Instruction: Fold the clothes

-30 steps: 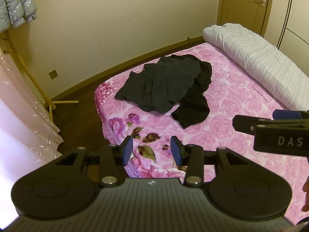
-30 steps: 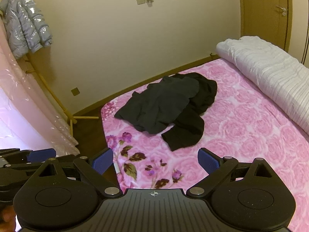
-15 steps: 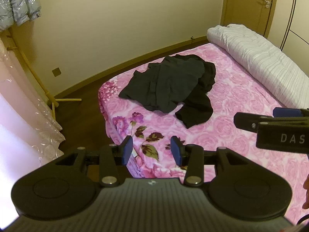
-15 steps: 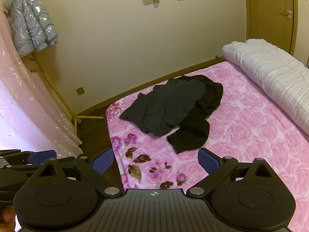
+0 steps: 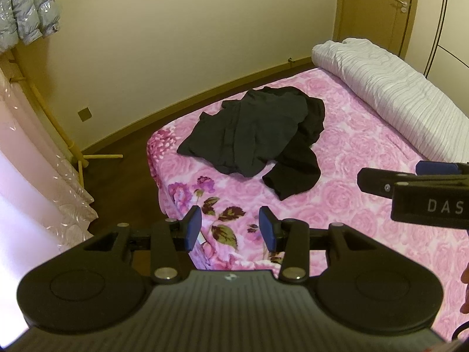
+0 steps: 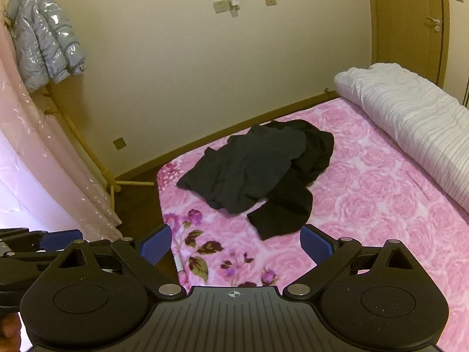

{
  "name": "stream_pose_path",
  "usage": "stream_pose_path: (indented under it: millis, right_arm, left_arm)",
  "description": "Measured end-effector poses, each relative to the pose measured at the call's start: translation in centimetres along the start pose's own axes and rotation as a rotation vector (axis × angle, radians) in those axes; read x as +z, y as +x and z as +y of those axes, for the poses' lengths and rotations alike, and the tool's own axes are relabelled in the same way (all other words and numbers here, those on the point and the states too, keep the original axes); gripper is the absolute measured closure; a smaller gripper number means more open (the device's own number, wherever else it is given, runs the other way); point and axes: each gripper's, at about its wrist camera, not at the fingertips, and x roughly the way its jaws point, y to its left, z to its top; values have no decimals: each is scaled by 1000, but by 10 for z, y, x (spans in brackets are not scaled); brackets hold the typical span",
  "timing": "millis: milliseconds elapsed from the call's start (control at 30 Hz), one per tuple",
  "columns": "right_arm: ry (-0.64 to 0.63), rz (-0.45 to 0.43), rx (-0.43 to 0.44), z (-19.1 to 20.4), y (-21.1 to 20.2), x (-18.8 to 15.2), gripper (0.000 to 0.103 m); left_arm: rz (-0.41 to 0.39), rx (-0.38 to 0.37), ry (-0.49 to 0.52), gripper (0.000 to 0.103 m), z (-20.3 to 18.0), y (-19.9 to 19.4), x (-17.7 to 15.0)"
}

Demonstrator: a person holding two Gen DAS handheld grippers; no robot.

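Dim, warm light, with glare off the curtain at nine o'clock; fisheye bending and dark corners.

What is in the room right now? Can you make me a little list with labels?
clothes: dark clothes in a crumpled pile, not folded
bed: pink flowered bedspread under the pile
quilt: white quilt rolled along the far right side
jacket: silver puffy jacket hanging at left
left gripper: open, empty
right gripper: open wide, empty
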Motion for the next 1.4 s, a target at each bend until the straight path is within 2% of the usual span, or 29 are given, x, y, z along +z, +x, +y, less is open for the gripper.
stream_pose_path:
  millis: [400,967,1233,1400]
  right_arm:
    - [14,-5,-9,-13,-2,2,6]
    - [17,9,-15,-16,4,7,6]
    - [36,30,-27,-17,19,8,6]
    - [57,58,-47,-22,37,10,6]
  left_arm:
    - [-1,-8,12,64,-15,3,4]
    - [16,-18,8,64,-13,14,9]
    - [43,-30,18,64,-6,33,14]
    - [75,-54,32,64,-1,59,24]
